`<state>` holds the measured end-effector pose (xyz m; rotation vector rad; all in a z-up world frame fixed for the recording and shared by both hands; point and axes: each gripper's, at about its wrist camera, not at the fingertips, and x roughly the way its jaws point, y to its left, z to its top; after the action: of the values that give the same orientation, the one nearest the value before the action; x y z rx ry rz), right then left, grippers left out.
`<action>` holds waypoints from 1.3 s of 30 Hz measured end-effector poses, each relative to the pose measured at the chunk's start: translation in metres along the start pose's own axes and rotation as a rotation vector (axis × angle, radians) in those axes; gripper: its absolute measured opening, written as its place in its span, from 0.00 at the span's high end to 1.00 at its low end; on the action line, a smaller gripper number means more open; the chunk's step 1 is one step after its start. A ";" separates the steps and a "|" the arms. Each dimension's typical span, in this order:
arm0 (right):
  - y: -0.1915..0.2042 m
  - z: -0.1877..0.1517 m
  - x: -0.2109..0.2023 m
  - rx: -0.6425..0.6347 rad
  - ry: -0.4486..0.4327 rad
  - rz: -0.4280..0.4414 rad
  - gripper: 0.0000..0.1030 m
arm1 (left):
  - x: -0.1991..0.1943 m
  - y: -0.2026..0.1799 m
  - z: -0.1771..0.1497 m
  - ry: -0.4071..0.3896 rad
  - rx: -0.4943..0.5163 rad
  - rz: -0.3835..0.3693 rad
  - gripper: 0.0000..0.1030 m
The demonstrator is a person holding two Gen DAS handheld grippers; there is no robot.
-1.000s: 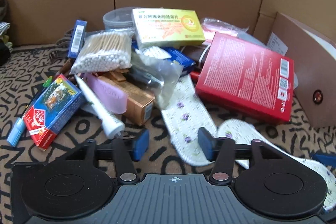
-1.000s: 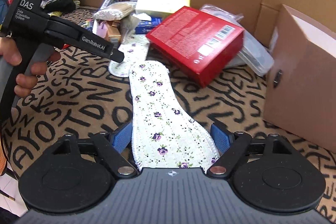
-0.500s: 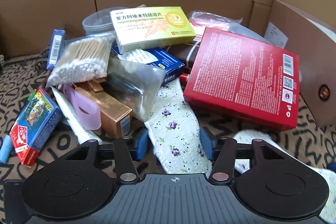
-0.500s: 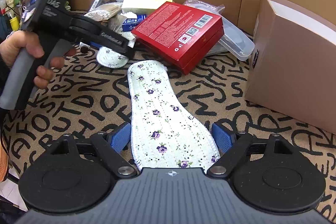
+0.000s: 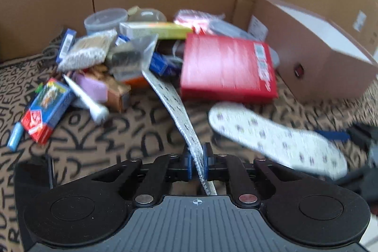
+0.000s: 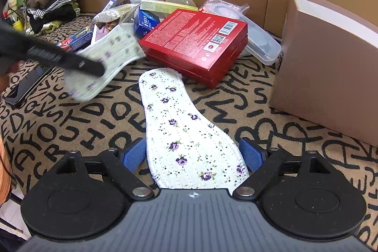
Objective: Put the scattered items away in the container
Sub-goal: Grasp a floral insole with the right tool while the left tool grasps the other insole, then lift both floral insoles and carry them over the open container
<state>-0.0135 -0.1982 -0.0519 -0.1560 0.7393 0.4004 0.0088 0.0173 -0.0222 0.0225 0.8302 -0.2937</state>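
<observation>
**A:** How did the jaws stand?

**B:** My left gripper (image 5: 197,165) had its blue pads pressed together on the first insole (image 5: 176,108), pinching it edge-on near one end. The right gripper (image 6: 193,152) was spread wide, its pads either side of the second insole (image 6: 186,131) and, as far as I could see, not touching it.

**A:** What did the insoles look like?

**B:** Both were flat and quilted, off-white cloth with small purple flowers and dark specks, and a stitched border round the edge. In the left wrist view the pinched one showed only as a thin, pale strip, turned on its side and running away from the pads towards the pile. In the right wrist view I saw its printed face (image 6: 111,58), blurred, with its far end lying among the clutter.

**A:** And the second one?

**B:** It lay flat on the mat (image 6: 78,124), a tan mat covered in black letters. Its heel sat between my right pads and its toe pointed at the red box (image 6: 196,41), nearly touching that box's near corner.

**A:** Where was the container?

**B:** The brown box (image 6: 328,63) stood on the mat to the right, well apart from both insoles. I couldn't tell from either view whether it was open.

**A:** Anything else nearby?

**B:** A heap of small packets lay behind the red box, with a phone (image 6: 26,86) on the mat at the left.
</observation>
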 end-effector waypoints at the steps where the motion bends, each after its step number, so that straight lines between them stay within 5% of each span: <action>1: -0.001 -0.001 -0.001 0.000 0.001 -0.002 0.14 | -0.004 -0.002 -0.005 0.009 0.014 -0.003 0.96; 2: -0.002 -0.002 -0.002 0.000 0.002 -0.003 0.14 | -0.008 -0.005 -0.011 0.017 0.028 -0.007 0.95; 4: -0.004 -0.003 -0.004 0.001 0.005 -0.005 0.12 | -0.014 -0.006 -0.021 0.044 0.036 -0.039 0.65; 6: -0.005 -0.004 -0.007 -0.001 0.008 -0.005 0.12 | -0.011 -0.005 -0.027 0.057 0.045 -0.007 0.50; 8: -0.006 -0.005 -0.009 -0.007 0.008 -0.009 0.12 | -0.007 -0.001 -0.029 0.057 0.035 0.021 0.45; 21: -0.021 -0.018 -0.020 0.020 0.033 -0.021 0.06 | 0.018 0.017 -0.010 0.024 -0.051 0.020 0.45; 22: -0.025 -0.018 -0.019 0.042 0.036 -0.010 0.05 | 0.016 0.016 -0.011 0.025 -0.048 0.015 0.63; 24: -0.025 -0.018 -0.018 0.042 0.034 -0.004 0.07 | 0.012 0.015 -0.014 0.027 -0.042 0.005 0.76; 26: -0.023 -0.016 -0.022 0.029 0.034 0.014 0.18 | 0.009 0.014 -0.016 0.029 -0.037 -0.004 0.90; 28: -0.021 -0.015 -0.026 0.021 0.038 0.027 0.22 | 0.005 0.012 -0.019 0.030 -0.031 -0.014 0.92; 31: -0.023 -0.015 -0.035 0.026 0.033 0.025 0.51 | 0.000 0.011 -0.023 0.033 -0.022 -0.028 0.93; 35: -0.033 -0.012 -0.041 0.072 0.045 0.071 0.69 | -0.006 0.008 -0.028 0.034 -0.010 -0.043 0.92; 37: -0.034 -0.011 -0.042 0.088 0.050 0.090 0.74 | -0.005 0.007 -0.029 0.031 -0.005 -0.038 0.74; 39: -0.031 -0.010 -0.043 0.088 0.042 0.120 0.79 | -0.002 0.008 -0.029 0.032 -0.014 -0.040 0.67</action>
<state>-0.0360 -0.2426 -0.0298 -0.0375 0.8086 0.4794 -0.0111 0.0289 -0.0411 -0.0027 0.8654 -0.3256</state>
